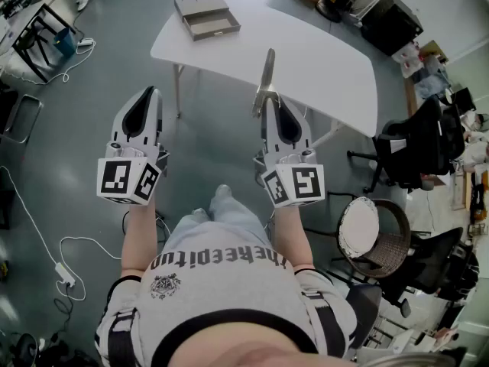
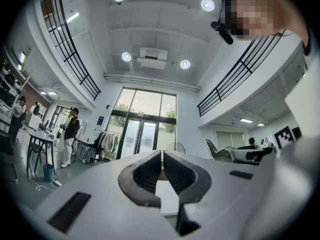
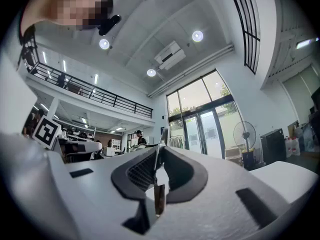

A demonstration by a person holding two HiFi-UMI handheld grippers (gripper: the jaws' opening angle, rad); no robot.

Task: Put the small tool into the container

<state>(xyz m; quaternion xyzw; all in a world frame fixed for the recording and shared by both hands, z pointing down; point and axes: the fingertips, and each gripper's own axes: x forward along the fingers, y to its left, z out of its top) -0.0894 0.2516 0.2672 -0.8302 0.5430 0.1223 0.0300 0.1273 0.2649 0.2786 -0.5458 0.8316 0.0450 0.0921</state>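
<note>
- The small tool [image 1: 266,75] is a thin, flat strip that looks like metal. It is clamped in the right gripper [image 1: 269,102], whose jaws are closed onto its lower part, and most of its length sticks out past the tips.
- In the head view the tool points up and away from the person, and its tip overlaps the near edge of the worktop [image 1: 306,60]. It is in the air and rests on nothing.
- It will probably feel light and stiff. Its smooth, narrow faces give the pads little to bite on, so it could swivel or slide in a pinch this close to one end.
- A hold nearer the middle would steady it. With the present hold, the long free end is best lowered gently.
- The left gripper [image 1: 149,94] has its jaws drawn together with only a slit between them, and nothing is in it.
- The container [image 1: 183,10], a flat grey box, sits at the far left corner of the worktop, well apart from the tool.
- It is small in the head view. Two round hollows and a shallow tray show, but their depth and which part should take the tool cannot be made out.
- Both gripper views look up at the ceiling and windows, so neither shows the worktop or the container.
- The right gripper view shows only an edge-on sliver of the tool with a brownish stub below it. What kind of tool it is cannot be told.
</note>
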